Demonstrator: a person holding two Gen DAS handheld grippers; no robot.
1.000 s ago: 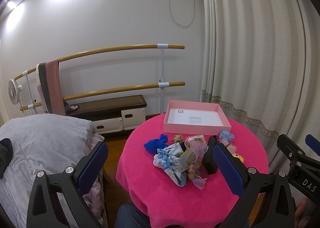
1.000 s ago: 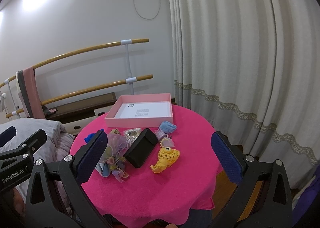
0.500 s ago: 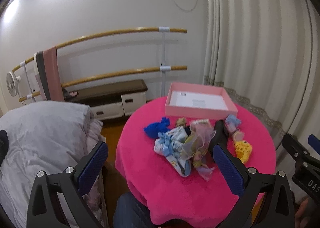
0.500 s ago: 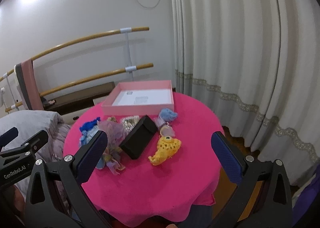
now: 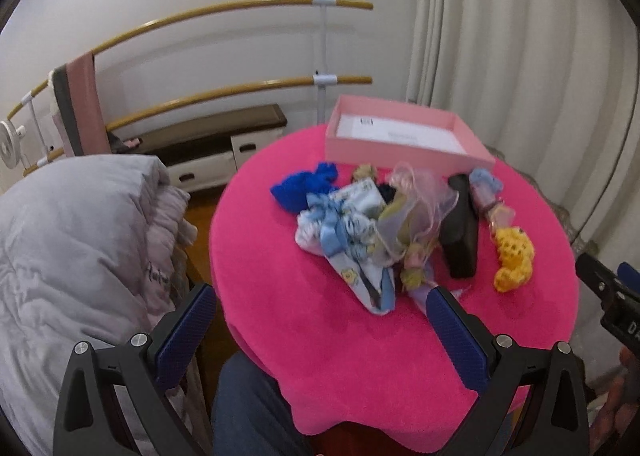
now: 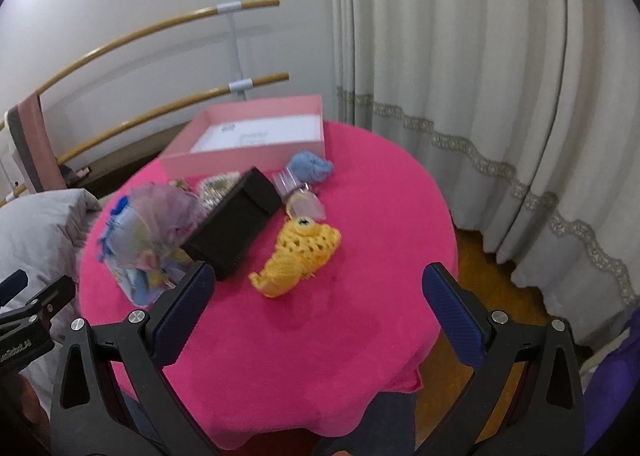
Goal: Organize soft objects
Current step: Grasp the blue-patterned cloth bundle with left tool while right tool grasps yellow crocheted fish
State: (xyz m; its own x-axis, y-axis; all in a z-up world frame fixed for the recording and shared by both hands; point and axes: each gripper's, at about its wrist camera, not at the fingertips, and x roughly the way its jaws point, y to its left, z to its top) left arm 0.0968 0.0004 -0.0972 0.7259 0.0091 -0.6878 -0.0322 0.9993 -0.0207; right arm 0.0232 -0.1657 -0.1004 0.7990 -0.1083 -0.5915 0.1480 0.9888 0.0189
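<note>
A round tabletop with a bright pink cloth stands in a bedroom. At its far edge lies a shallow pink box, with only a white sheet inside. The soft things lie in a loose heap just near of the box: a blue knit piece at the left, a pale blue printed cloth with a ribbon, a sheer pink pouch on top of it, and a black case touching the heap on the right. A small light blue toy sits just beside the box, and a yellow crochet toy lies alone to the right of the case.

Left of the tabletop is a bed with a grey quilt. Behind, two wooden rails run along the white wall, with a pink towel hung over them and a low dark bench below. Cream curtains cover the right side, and the floor under them is wood.

The left gripper hovers over the near left edge of the tabletop, its fingers spread wide and holding nothing. The right gripper hovers over the near part of the cloth, also wide apart and with nothing between the fingers.
</note>
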